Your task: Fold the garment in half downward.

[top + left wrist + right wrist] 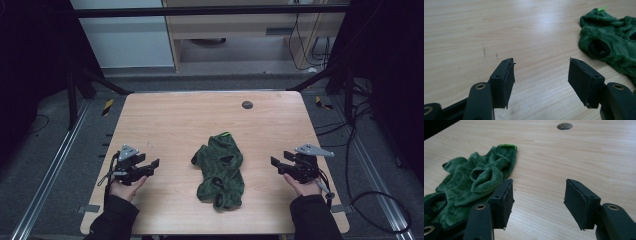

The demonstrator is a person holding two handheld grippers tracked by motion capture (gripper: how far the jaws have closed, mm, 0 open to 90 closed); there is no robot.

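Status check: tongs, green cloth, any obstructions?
Left tongs open, empty. Right tongs open, empty. Green cloth crumpled mid-table, untouched. Nothing blocking.

- In the left gripper view, the green fleece garment [610,42] runs off the right edge, so its far part is cut away.
- In the right gripper view, the same garment runs off the left and bottom edges, and one black jaw covers part of its near side.
- In the high view, its folds hide what kind of garment it is; the dark openings [226,160] are too small to read.
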